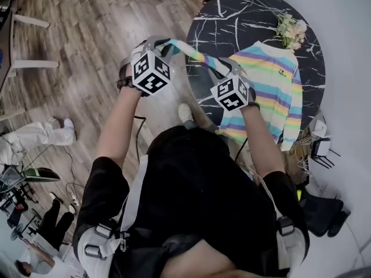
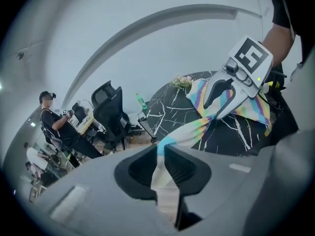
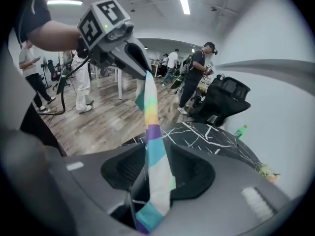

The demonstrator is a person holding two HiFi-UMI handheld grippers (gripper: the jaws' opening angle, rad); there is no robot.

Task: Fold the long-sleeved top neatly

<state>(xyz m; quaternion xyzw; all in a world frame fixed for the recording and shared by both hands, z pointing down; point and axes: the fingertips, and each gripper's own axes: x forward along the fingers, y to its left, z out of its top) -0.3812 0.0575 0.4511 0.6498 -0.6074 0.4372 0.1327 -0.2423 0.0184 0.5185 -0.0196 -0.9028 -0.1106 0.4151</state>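
Observation:
A pastel-striped long-sleeved top (image 1: 272,80) lies on the round black marble table (image 1: 232,16). One sleeve (image 1: 197,54) is lifted off it and stretches in the air between my two grippers, beyond the table's near left edge. My left gripper (image 1: 164,44) is shut on the sleeve's end; in the left gripper view the cloth (image 2: 192,129) is pinched at the jaws (image 2: 160,149). My right gripper (image 1: 225,65) is further along the sleeve, closer to the body. In the right gripper view the sleeve (image 3: 150,112) hangs flat between its jaws (image 3: 157,166), which stand apart without pressing it.
A small bunch of flowers (image 1: 291,30) lies at the table's far edge. A black office chair (image 2: 110,114) and a green bottle (image 2: 141,102) stand beyond the table. People (image 3: 197,70) stand on the wooden floor (image 1: 87,33). A dark bag (image 1: 324,207) sits at my right.

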